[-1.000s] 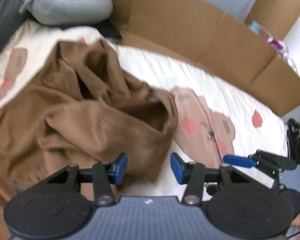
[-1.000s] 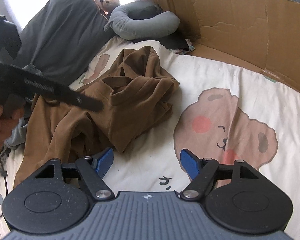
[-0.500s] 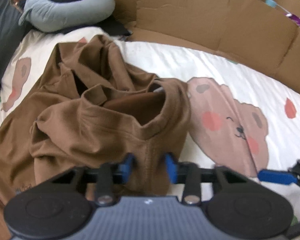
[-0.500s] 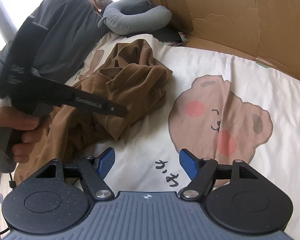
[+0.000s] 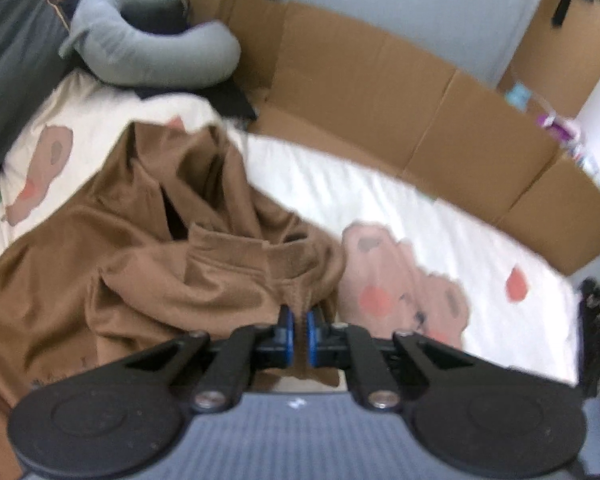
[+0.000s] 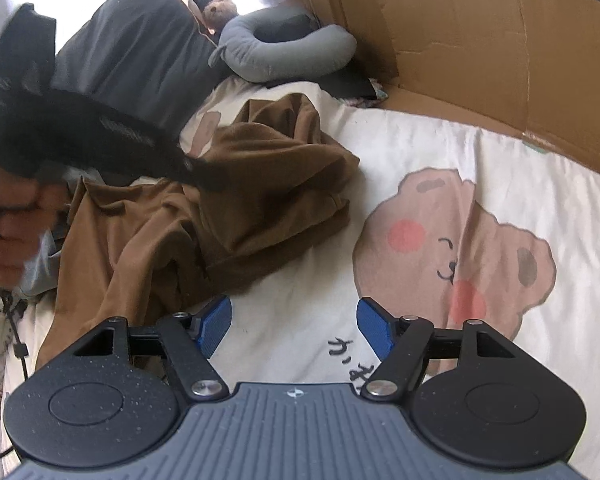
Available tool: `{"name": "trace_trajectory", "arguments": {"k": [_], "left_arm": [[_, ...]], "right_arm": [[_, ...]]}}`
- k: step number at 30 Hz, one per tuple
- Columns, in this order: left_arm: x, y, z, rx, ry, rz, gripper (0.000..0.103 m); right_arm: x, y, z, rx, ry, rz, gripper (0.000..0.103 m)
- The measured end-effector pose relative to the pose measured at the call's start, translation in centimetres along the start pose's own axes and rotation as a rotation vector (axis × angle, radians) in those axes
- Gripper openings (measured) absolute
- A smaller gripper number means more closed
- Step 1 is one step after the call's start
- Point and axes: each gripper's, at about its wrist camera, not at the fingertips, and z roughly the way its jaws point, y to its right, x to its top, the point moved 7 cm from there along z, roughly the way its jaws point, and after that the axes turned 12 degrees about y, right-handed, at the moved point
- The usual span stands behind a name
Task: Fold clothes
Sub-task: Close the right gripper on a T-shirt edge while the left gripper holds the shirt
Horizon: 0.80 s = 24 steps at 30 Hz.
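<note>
left gripper just closed, clenched on brown garment edge; right gripper released, just beside garment on bed.

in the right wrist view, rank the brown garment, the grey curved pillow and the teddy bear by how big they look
1. brown garment
2. grey curved pillow
3. teddy bear
The pillow and bear lie farther back, so true sizes are unsure.

The crumpled brown fabric garment lies on the white bear-print bed sheet, ahead and to the left of the right hand-held gripper, whose fingers stand over bare sheet. Beyond the garment a grey curved cushion rests beside a dark grey pillow, and a brown cardboard wall stands along the far right. The left hand-held gripper pinches the garment's near edge.
</note>
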Motion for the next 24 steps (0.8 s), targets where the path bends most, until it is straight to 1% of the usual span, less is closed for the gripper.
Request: {"name": "trace_trajectory", "arguments": {"k": [4,8,12,15,20,22,24], "left_arm": [[1.7,0.3,-1.4,-0.029,0.042,-0.035,0.007],[2.6,0.1,-2.4,-0.042,0.062,-0.054,0.007],[3.9,-0.8,-3.3,-0.044,0.092,-0.089,0.006],[5.0,-1.7,-4.0,-0.043,0.117,-0.112,0.006],[5.6,-2.8,-4.6,-0.04,0.138,-0.143,0.006],[5.5,-3.2,-4.6,-0.037,0.137,-0.157,0.006],[5.3,-3.5,-4.7,-0.039,0.135,-0.167,0.006]], "right_arm": [[0.4,-0.3,0.3,0.005,0.005,-0.014,0.072],[1.0,-0.7,0.8,0.009,0.012,-0.038,0.072],[2.5,-1.2,1.3,0.011,0.048,-0.058,0.072],[3.6,-1.7,2.0,0.015,0.072,-0.092,0.07],[4.9,-2.5,4.0,0.013,0.082,-0.194,0.055],[5.3,-2.6,4.7,0.006,0.086,-0.237,0.052],[5.6,-2.6,5.3,0.002,0.087,-0.279,0.052]]}}
